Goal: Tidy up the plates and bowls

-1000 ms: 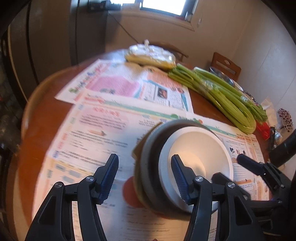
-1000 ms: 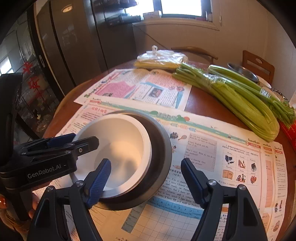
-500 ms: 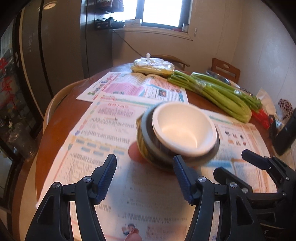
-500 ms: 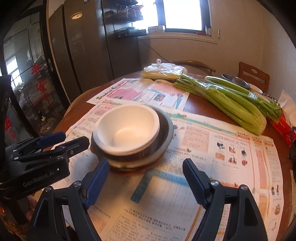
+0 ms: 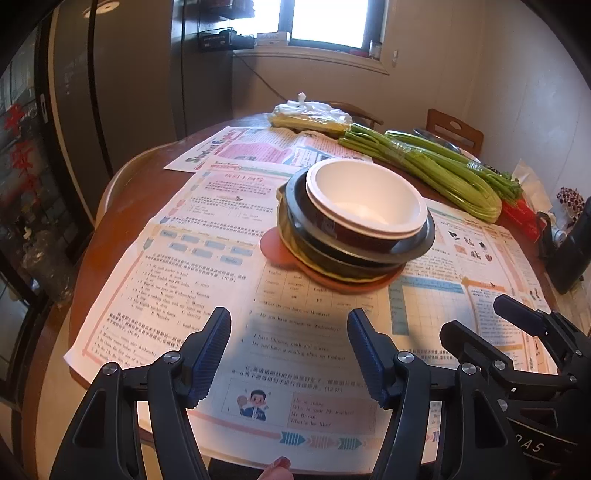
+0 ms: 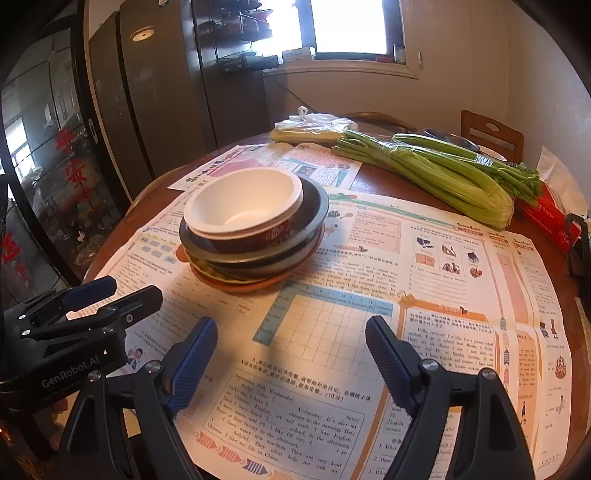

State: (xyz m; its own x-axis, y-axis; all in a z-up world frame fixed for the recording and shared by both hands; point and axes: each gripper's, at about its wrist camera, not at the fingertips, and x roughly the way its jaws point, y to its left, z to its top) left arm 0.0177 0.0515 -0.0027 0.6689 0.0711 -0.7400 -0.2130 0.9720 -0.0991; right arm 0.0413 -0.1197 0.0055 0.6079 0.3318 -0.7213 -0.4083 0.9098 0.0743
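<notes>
Vs. a second ago both grippers sit farther back from the stack of dishes (image 5: pixel 351 236): then the left gripper (image 5: pixel 290 349) had one finger over the bowl's rim and the right gripper (image 6: pixel 291 356) flanked the stack; now the stack lies clear of both, at 12 o'clock of the left jaws and approx. 11 o'clock of the right jaws. Both sets of jaws have just been opening, nothing between them, only newsprint underneath; each stands about half spread.

The stack: white-lined round bowl with dark red outer wall (image 6: pixel 243 206) on top, nested in a dark grey bowl (image 6: pixel 314 206), then what looks like a yellow-green plate, edge only partly visible, and a flat orange-brown plate (image 5: pixel 280 247) at the bottom. All rests on printed newspaper sheets (image 6: pixel 406 295) spread over a round brown wooden table (image 5: pixel 125 192).

At 1 o'clock of the stack lie long green celery bunches in clear wrap (image 6: pixel 443 173); at 12 o'clock, a knotted clear plastic bag of yellowish food (image 5: pixel 310 116). A wooden chair back (image 6: pixel 491 134) stands by the beige wall, a bright window (image 6: pixel 351 26) above, a dark tall cabinet (image 6: pixel 147 92) left.

Writing: "GenRobot.AI" on the left gripper's body in the right wrist view; English lines on the sheets, e.g. "November 24th, Wednesday", "Who is your PE teacher?", plus Chinese text.
</notes>
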